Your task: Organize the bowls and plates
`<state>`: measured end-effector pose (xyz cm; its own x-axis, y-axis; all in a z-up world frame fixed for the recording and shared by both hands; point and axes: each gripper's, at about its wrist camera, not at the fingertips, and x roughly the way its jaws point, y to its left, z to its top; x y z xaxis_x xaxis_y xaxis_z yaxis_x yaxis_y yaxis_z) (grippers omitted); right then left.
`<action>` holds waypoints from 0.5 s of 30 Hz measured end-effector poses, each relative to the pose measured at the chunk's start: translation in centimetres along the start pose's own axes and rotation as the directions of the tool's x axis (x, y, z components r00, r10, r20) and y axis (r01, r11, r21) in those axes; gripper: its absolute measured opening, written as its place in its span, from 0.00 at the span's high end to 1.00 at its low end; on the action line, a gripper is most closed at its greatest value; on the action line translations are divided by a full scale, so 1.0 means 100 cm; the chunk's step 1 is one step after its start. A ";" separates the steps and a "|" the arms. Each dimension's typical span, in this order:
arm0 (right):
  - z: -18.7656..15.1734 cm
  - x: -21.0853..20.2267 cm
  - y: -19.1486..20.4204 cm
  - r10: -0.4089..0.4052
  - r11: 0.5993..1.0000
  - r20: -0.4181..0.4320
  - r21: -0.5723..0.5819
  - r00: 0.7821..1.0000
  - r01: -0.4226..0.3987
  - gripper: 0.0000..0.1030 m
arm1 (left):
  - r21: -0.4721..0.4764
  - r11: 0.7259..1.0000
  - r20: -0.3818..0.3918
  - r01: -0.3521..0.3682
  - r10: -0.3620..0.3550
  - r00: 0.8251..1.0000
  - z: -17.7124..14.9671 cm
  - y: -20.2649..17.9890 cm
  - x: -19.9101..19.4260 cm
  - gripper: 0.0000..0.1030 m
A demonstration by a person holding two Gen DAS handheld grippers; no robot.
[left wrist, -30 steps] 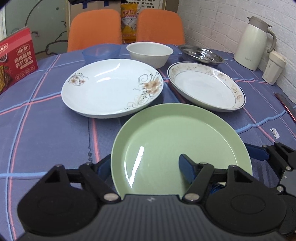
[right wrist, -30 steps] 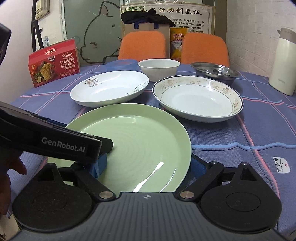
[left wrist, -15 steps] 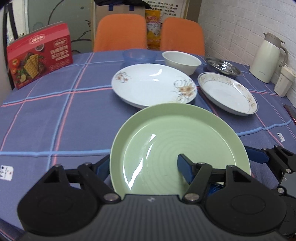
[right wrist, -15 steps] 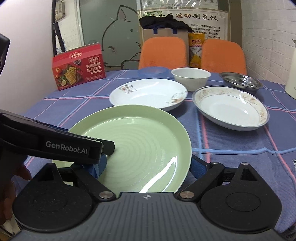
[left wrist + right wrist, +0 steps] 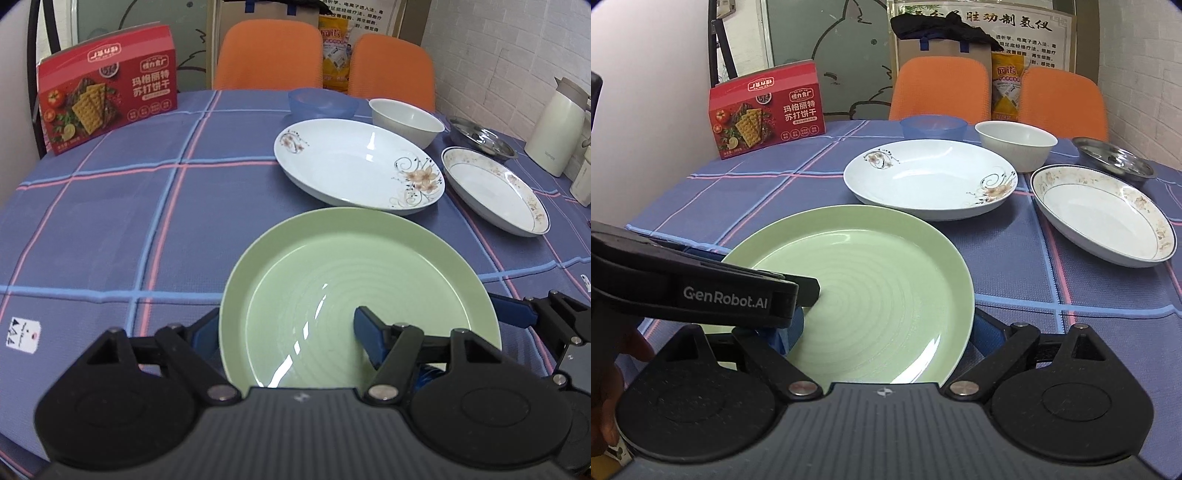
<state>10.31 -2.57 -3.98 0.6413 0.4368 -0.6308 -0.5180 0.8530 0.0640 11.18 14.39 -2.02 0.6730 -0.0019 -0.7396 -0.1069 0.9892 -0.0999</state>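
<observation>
I have the green plate pinched at its near rim by both the left gripper and the right gripper, each closed on it, just over the near edge of the surface. With 2 grips this close together on a glossy rim, uneven pull could twist the plate loose, or its far rim could clip the flowered white plate just beyond.

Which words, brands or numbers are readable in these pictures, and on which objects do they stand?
"GenRobot.AI": black left hand-held gripper, on its side.
"玛格丽特 苏打饼干": red cardboard cracker box.
"胜劝制氢仪": white wall poster; smaller lines blurred.
"网诺", uncertain: yellow packet.
White thermos jug logo: too small.
</observation>
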 end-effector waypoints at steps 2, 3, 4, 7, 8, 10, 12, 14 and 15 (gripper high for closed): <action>0.001 0.003 -0.002 0.000 1.000 -0.005 0.007 1.000 0.000 0.20 | -0.004 1.000 -0.005 0.000 0.000 1.000 0.002 0.000 0.004 0.35; 0.001 0.004 -0.002 0.003 1.000 -0.009 0.010 1.000 -0.003 0.20 | -0.004 1.000 -0.005 -0.003 0.003 1.000 0.002 0.001 0.005 0.35; 0.001 0.005 -0.002 0.004 1.000 -0.008 0.010 1.000 -0.004 0.20 | -0.004 1.000 -0.004 -0.006 0.006 1.000 0.003 0.001 0.007 0.35; 0.002 0.007 0.000 0.002 1.000 -0.008 0.001 1.000 -0.002 0.19 | -0.009 1.000 -0.001 -0.010 0.010 1.000 0.006 0.003 0.009 0.34; 0.002 0.008 0.000 0.004 1.000 -0.008 0.001 1.000 -0.004 0.19 | -0.009 1.000 0.000 -0.011 0.011 1.000 0.006 0.003 0.010 0.34; 0.003 0.009 0.000 0.008 1.000 -0.009 0.000 1.000 -0.008 0.19 | -0.009 1.000 0.000 -0.010 0.010 1.000 0.006 0.004 0.011 0.33; 0.002 0.009 0.001 0.006 1.000 -0.006 -0.003 1.000 -0.006 0.19 | -0.007 1.000 0.004 -0.011 0.011 1.000 0.006 0.003 0.011 0.33; 0.002 0.011 0.002 -0.002 1.000 -0.003 -0.010 1.000 0.002 0.19 | -0.005 1.000 0.009 -0.010 0.010 1.000 0.006 0.003 0.012 0.33; 0.002 0.011 0.002 -0.005 1.000 -0.003 -0.016 1.000 0.005 0.19 | -0.006 1.000 0.010 -0.008 0.008 1.000 0.006 0.004 0.012 0.33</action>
<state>10.99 -1.83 -4.54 0.6422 0.4316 -0.6334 -0.5240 0.8503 0.0481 12.42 14.83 -2.56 0.6795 0.0079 -0.7336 -0.1170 0.9883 -0.0977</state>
